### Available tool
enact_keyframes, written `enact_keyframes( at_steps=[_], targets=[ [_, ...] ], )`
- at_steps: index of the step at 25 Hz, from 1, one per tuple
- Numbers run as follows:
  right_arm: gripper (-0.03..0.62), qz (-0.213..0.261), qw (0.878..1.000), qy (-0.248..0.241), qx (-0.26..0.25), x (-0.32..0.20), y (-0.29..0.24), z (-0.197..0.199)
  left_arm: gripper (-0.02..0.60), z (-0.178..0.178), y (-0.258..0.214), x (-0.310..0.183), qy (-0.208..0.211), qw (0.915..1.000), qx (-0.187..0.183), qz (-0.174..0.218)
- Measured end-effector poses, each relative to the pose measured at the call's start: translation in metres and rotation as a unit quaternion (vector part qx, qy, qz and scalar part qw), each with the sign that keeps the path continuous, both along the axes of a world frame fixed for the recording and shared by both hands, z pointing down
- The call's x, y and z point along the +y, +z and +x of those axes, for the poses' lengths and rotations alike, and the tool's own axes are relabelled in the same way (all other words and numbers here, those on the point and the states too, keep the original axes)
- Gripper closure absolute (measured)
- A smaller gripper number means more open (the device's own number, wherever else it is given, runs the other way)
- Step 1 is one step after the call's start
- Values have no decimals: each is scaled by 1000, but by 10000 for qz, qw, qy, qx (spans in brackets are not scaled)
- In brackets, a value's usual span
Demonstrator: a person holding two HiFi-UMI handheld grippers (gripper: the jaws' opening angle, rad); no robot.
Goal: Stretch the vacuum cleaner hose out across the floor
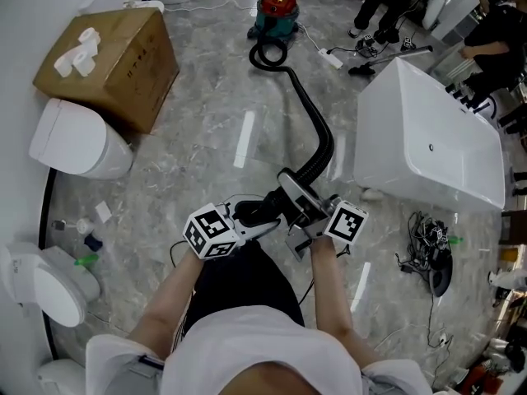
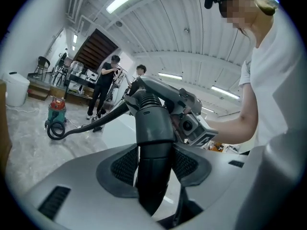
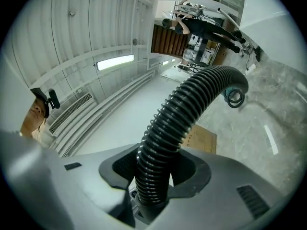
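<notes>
Here the hose (image 1: 317, 126) is black and ribbed for nearly all its length, ending in a smooth dark cuff (image 2: 154, 128). My left tongs (image 2: 153, 169) are clamped on that cuff, with the pads pressing it from both sides. Just beside them, my right tongs (image 3: 153, 176) are clamped on the ribbed part right behind the cuff. Both grips sit off the near left corner of the white bathtub (image 1: 428, 130), and here the hose is lifted off the floor (image 1: 206, 138). From there it bends and runs away from me along the bathtub's left side, its long axis leaning slightly leftward. Past the bathtub's far left corner it curls into one loop, then meets the red-and-teal vacuum cleaner (image 1: 276, 11). The cuff end points away from the bathtub, down and to the left.
</notes>
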State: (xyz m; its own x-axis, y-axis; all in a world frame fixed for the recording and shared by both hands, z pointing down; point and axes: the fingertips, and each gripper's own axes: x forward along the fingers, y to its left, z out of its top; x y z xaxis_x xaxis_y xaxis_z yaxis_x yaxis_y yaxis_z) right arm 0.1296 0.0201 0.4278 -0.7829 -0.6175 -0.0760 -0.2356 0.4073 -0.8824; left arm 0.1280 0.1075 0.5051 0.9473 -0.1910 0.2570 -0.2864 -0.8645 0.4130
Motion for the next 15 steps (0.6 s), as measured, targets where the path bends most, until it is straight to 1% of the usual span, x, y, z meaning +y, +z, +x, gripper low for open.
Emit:
enact_keyframes(
  at_steps=[4, 6, 9, 12, 15],
  targets=[
    [416, -77, 10000, -7, -34, 13, 6, 8, 382, 7, 4, 14, 243, 9996, 75, -118],
    [416, -110, 9998, -76, -137, 23, 7, 4, 382, 4, 5, 24, 396, 9989, 153, -182],
    [418, -224, 9995, -193, -90, 37, 13, -3, 382, -3, 6, 37, 605, 9975, 249, -267],
    [419, -276, 9991, -315, -106, 50, 18, -16, 382, -17, 10, 49, 694, 9972, 164, -230],
    [419, -358, 9985, -398, -133, 60, 24, -33, 382, -35, 16, 59, 811, 9961, 93, -322]
  ],
)
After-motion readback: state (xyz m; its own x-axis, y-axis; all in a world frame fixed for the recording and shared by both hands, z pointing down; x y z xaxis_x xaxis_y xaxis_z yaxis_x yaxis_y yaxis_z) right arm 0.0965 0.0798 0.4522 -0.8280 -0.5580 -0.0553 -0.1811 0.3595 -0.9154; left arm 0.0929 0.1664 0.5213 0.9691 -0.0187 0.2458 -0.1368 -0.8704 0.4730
